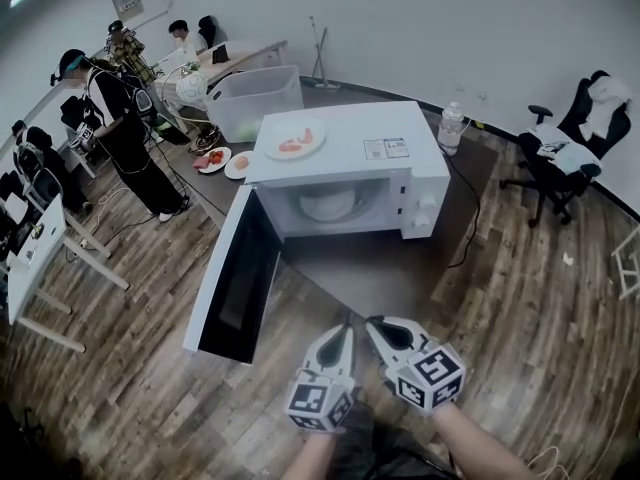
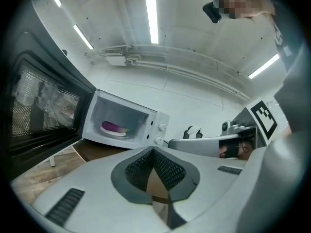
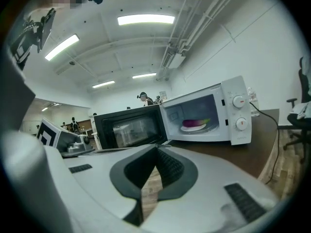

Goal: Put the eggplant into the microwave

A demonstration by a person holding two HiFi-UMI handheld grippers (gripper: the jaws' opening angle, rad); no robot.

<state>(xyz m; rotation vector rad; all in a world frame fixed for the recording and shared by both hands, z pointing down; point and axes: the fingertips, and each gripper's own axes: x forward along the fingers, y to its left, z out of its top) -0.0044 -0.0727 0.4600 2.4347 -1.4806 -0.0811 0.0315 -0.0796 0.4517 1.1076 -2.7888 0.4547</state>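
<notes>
Right gripper view: the purple eggplant [image 3: 194, 123] lies on a plate [image 3: 186, 129] inside the open microwave [image 3: 233, 111], left gripper [image 1: 343, 336] and right gripper [image 1: 378, 326] empty, jaws pressed together, well back; any push on the door [image 3: 129, 127] should likely be gentle.

One microwave [image 1: 420, 193], one eggplant [image 3: 196, 123], two hand-held grippers [image 1: 345, 336] [image 1: 376, 324], one water bottle [image 1: 451, 126]

Head view is looking steeply down over the microwave [image 1: 400, 128]; both gripper views are sitting low, further back, sharing its open cavity.
</notes>
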